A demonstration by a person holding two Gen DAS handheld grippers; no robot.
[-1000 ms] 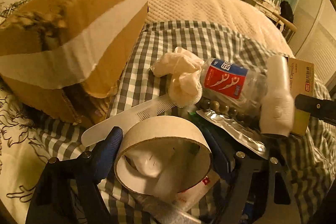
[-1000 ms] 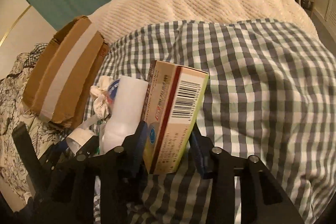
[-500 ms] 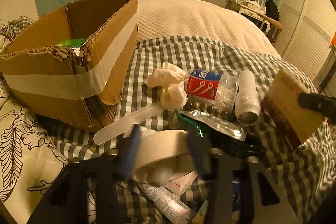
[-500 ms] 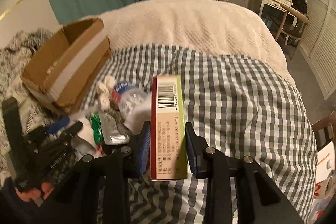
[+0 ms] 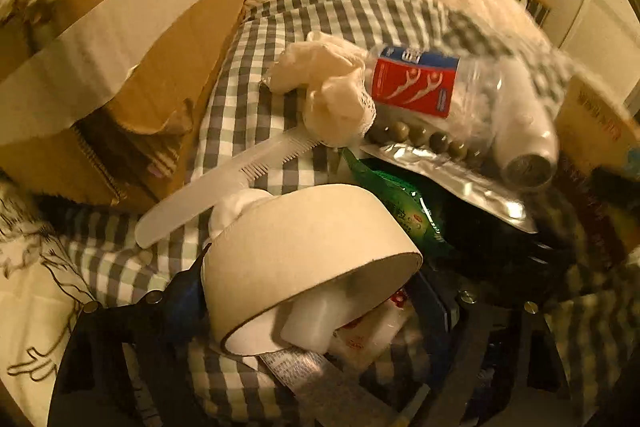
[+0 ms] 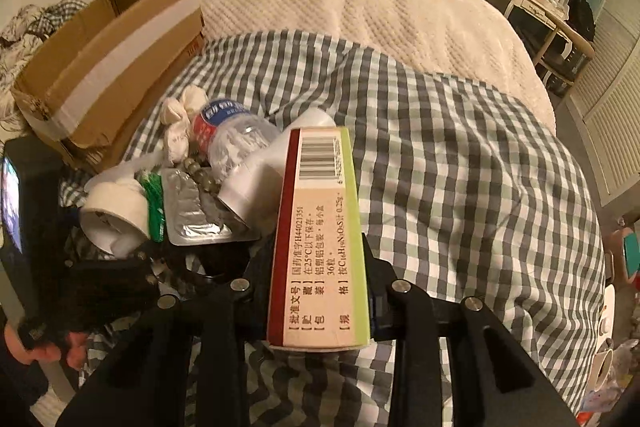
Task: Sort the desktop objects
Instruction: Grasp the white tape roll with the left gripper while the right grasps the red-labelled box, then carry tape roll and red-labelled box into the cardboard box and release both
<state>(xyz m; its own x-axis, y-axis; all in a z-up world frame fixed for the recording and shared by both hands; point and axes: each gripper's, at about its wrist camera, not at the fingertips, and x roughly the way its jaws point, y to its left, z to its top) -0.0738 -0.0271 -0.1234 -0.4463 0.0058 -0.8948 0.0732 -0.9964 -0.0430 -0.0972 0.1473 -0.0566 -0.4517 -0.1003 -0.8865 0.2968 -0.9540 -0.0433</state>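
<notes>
Both loads are lifted: right gripper [image 6: 318, 291] fingers clamp the cream-and-green medicine carton [image 6: 316, 239]; left gripper [image 5: 308, 291] fingers hold the cardboard tape ring [image 5: 304, 247]. Next, the brown cardboard box [image 5: 120, 39] ahead-left.

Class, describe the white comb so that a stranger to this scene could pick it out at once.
Find the cardboard box on the checked cloth. Just beside it, the white comb lies flat and slanted, its teeth toward the crumpled tissue. It is the only long, thin, toothed item there.

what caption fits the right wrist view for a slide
Right gripper holds a medicine box above the checked cloth.
</notes>
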